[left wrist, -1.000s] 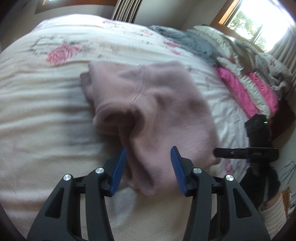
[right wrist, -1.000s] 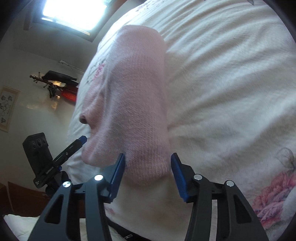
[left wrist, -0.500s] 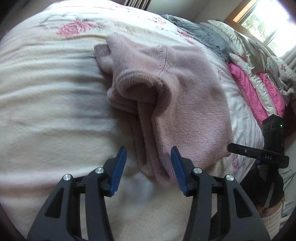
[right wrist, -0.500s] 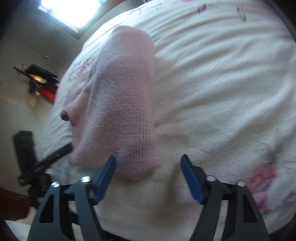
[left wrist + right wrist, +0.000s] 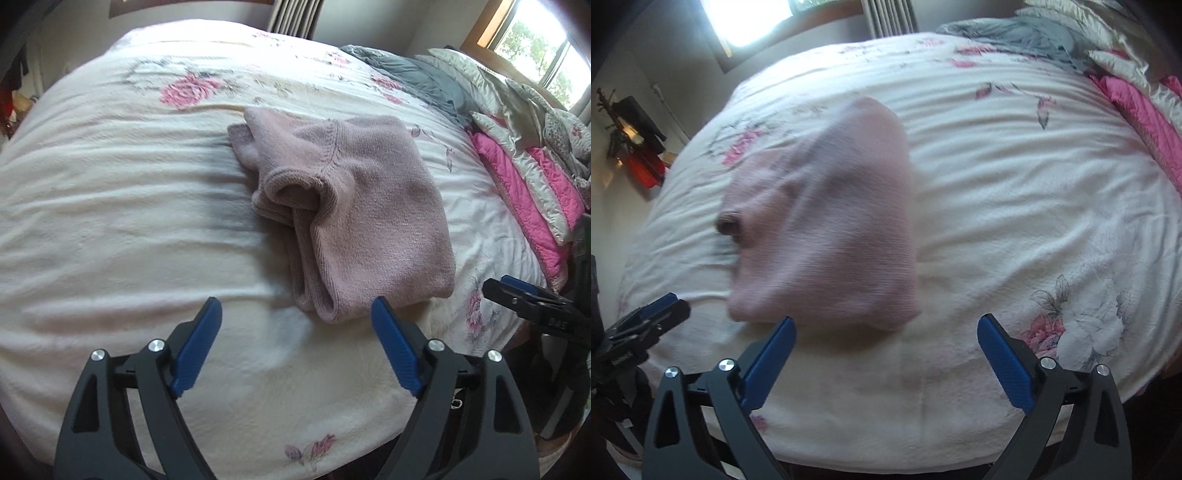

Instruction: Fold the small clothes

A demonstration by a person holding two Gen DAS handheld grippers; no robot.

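Grippers hang empty over the near edge of a bed (image 5: 110, 206), each with its blue pads spread wide and nothing between them: the left gripper (image 5: 295, 334) sits just short of a pink sweater (image 5: 354, 221), and the right gripper (image 5: 886, 341) faces the same sweater (image 5: 834, 236) from the other side, its picture blurred. Neither touches the knit, a stance that reads as hands clear of a finished fold rather than poised for a grab. The sweater lies on the cream floral bedspread as a compact bundle, its doubled edges stacked toward the left gripper and one cuff (image 5: 295, 188) gaping open on top, tucked inward so the bundle stays narrow. The fold looks all but complete; a loose layer at the far corner might want smoothing. Beyond it, well apart, a grey garment (image 5: 413, 74) and pink-and-white quilts (image 5: 528, 177) are heaped along the far right side under a window (image 5: 543, 44), likely kept out of the working space.
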